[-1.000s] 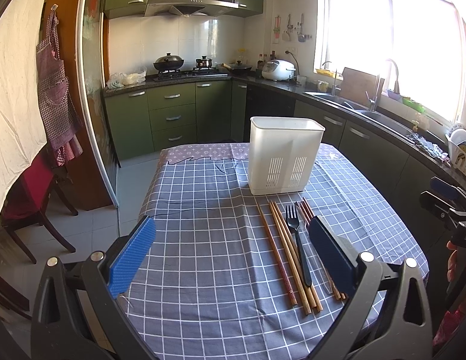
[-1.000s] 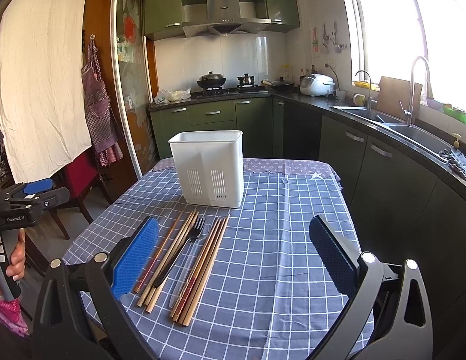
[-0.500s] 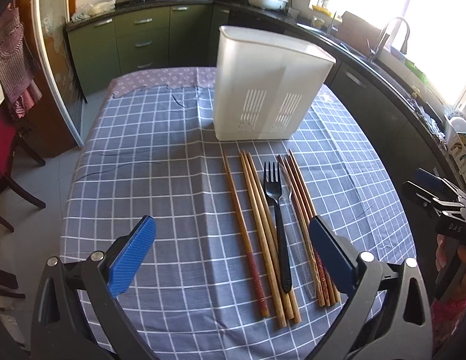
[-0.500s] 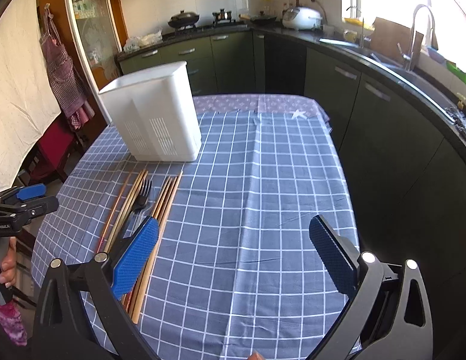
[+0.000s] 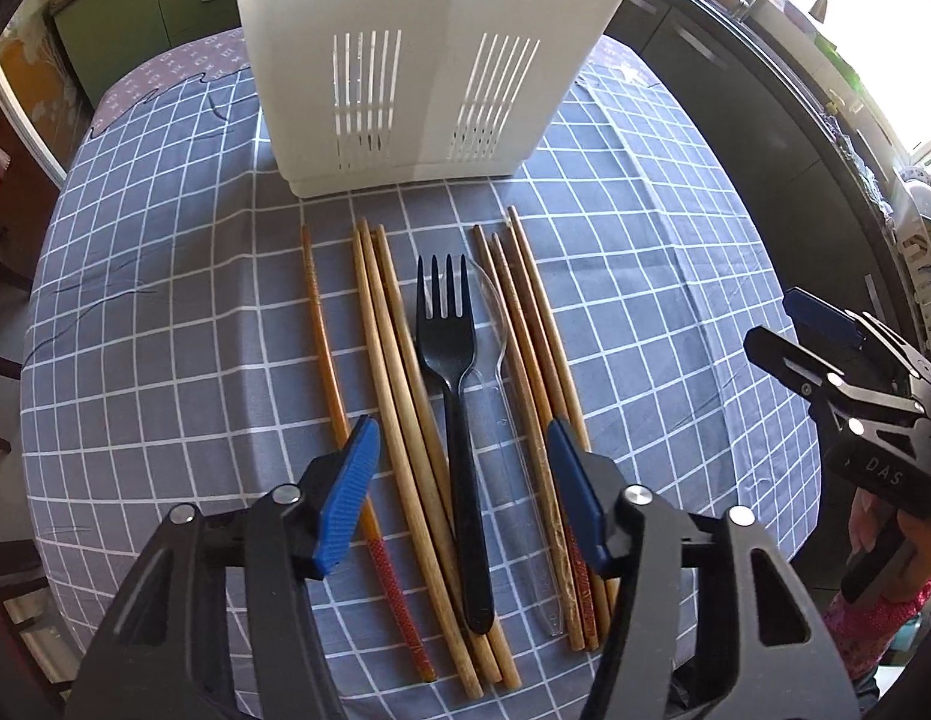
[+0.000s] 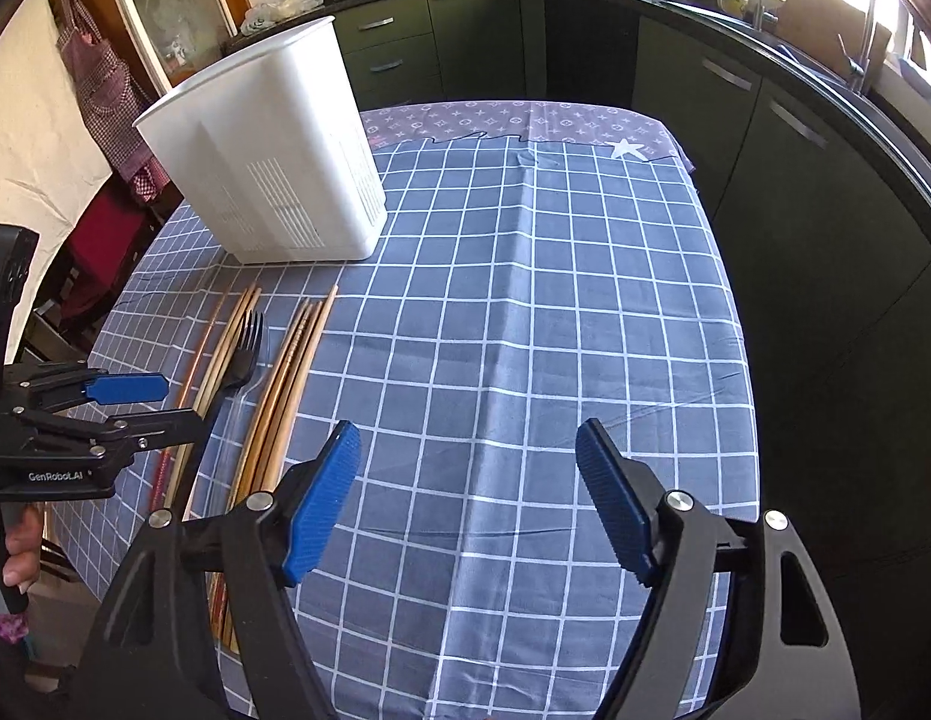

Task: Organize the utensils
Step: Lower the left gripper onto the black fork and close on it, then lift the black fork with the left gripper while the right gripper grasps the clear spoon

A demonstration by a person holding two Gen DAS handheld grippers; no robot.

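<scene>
The left hand-held gripper had dropped low over the black fork, half open and empty, ready to grab it, while the right hand-held gripper waited wide open and empty.

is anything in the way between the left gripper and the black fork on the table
Nothing visible blocks it. The left gripper is open right above the black fork, fingers straddling its handle. The only crowding is alongside: pale chopsticks touch the fork on one side and a clear plastic spoon lies against the other.
</scene>
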